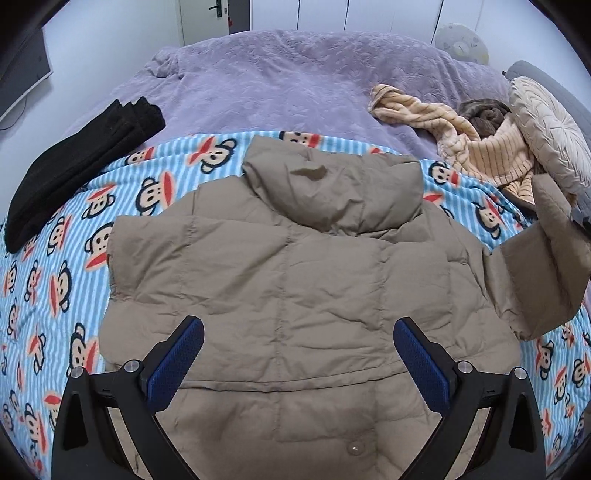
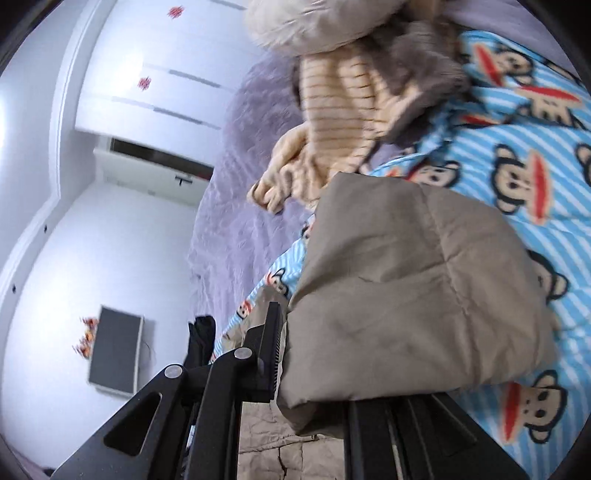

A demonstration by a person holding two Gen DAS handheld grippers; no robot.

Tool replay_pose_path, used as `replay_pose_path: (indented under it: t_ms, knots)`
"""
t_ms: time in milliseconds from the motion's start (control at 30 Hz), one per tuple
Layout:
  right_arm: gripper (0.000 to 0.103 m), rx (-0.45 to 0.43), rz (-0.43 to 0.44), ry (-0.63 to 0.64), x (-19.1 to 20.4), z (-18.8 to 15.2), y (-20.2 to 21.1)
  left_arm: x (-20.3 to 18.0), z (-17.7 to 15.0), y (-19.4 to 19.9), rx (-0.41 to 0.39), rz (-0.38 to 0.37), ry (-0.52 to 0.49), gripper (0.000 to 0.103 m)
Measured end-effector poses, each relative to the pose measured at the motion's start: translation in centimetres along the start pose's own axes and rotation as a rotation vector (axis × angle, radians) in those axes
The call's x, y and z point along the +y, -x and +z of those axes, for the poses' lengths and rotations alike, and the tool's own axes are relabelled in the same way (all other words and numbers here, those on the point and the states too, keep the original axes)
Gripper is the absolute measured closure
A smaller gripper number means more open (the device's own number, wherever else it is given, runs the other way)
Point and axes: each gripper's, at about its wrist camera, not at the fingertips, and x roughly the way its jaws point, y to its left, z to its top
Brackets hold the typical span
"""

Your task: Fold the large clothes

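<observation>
Right wrist view: right hand-held gripper (image 2: 291,373) clamps the tan puffer jacket's sleeve (image 2: 406,295), lifted above the blanket (image 2: 517,122).

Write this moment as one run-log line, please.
left gripper: open above jacket | right gripper: shut on sleeve, lifted

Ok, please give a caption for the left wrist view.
Open left gripper above a khaki puffer jacket spread on the monkey-print blanket.

Beyond the fingertips a bed (image 1: 295,85) under a lilac cover ran to white wardrobe doors (image 1: 388,14) and a white door (image 1: 207,18) with a dark handle, while a dark screen (image 1: 26,70) hung on the pale wall (image 1: 96,48) off to the left.
</observation>
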Motion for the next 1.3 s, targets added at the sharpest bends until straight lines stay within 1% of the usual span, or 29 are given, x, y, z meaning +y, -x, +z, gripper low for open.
replay_pose_path:
  t_ms: [100,167,267,333,367,433,533,633,733,767,800,833,867,933,1033,1067,1100,1133,1167,1200,1233,1300]
  knots:
    - [0.090,0.070,-0.003,0.170,5.9,-2.2,-3.9,1.3,-0.8,-1.0,0.023,0.011,-0.004,0.000]
    - [0.090,0.125,-0.039,0.285,9.2,-4.5,-7.0,1.9,-1.4,-1.7,0.035,0.022,-0.010,0.000]
    - [0.090,0.223,-0.123,0.418,11.8,-8.8,-11.5,2.8,-2.3,-2.7,0.053,0.030,-0.006,0.000]
    - [0.090,0.284,-0.194,0.482,11.3,-12.2,-13.9,3.5,-2.5,-3.1,0.063,0.017,0.013,0.000]
    - [0.090,0.319,-0.229,0.496,10.7,-13.6,-15.0,3.9,-2.6,-3.3,0.066,0.011,0.023,0.000]
    - [0.090,0.375,-0.281,0.482,9.0,-15.4,-16.9,4.4,-2.7,-3.6,0.067,0.006,0.033,0.000]
    - [0.090,0.418,-0.326,0.420,6.5,-17.0,-18.0,4.7,-2.6,-4.0,0.066,-0.004,0.046,0.000]
    - [0.090,0.430,-0.340,0.374,5.2,-17.1,-18.4,5.0,-2.4,-4.1,0.062,-0.015,0.057,0.000]
    - [0.088,0.455,-0.343,0.333,5.3,-16.1,-18.1,5.4,-2.1,-4.0,0.056,-0.026,0.069,0.000]
    - [0.081,0.455,-0.339,0.324,5.4,-15.8,-17.5,5.5,-1.9,-4.0,0.052,-0.026,0.072,0.000]
    - [0.071,0.447,-0.334,0.316,5.7,-15.5,-17.2,5.7,-1.8,-4.0,0.051,-0.027,0.071,0.000]
    - [0.043,0.429,-0.326,0.305,5.7,-15.2,-16.3,5.9,-1.5,-4.0,0.051,-0.029,0.069,0.000]
    - [0.030,0.400,-0.307,0.286,5.6,-14.8,-15.2,6.2,-1.3,-4.0,0.049,-0.032,0.068,0.000]
    - [0.030,0.337,-0.272,0.225,4.9,-13.8,-13.2,6.8,-0.9,-4.0,0.042,-0.034,0.066,0.000]
    - [0.030,0.253,-0.252,0.089,3.1,-11.8,-11.6,7.8,-0.4,-3.9,0.038,-0.043,0.072,0.000]
    - [0.034,0.233,-0.249,0.041,2.4,-11.1,-11.5,8.2,-0.3,-3.8,0.036,-0.054,0.077,0.000]
    - [0.042,0.213,-0.252,0.006,2.2,-10.5,-11.6,8.5,-0.2,-3.7,0.034,-0.064,0.081,0.000]
    - [0.066,0.198,-0.251,-0.011,2.0,-10.0,-11.7,8.9,-0.1,-3.6,0.031,-0.073,0.085,0.000]
    - [0.086,0.187,-0.262,0.000,2.3,-9.7,-11.9,9.2,-0.1,-3.5,0.028,-0.081,0.088,0.000]
    - [0.089,0.172,-0.275,0.031,3.0,-9.6,-12.2,9.5,-0.1,-3.5,0.027,-0.090,0.093,0.000]
    - [0.089,0.162,-0.286,0.084,4.3,-9.8,-12.7,9.9,-0.1,-3.4,0.027,-0.103,0.103,0.000]
    - [0.089,0.179,-0.273,0.206,7.0,-10.5,-13.8,10.8,-0.2,-3.4,0.029,-0.144,0.138,0.000]
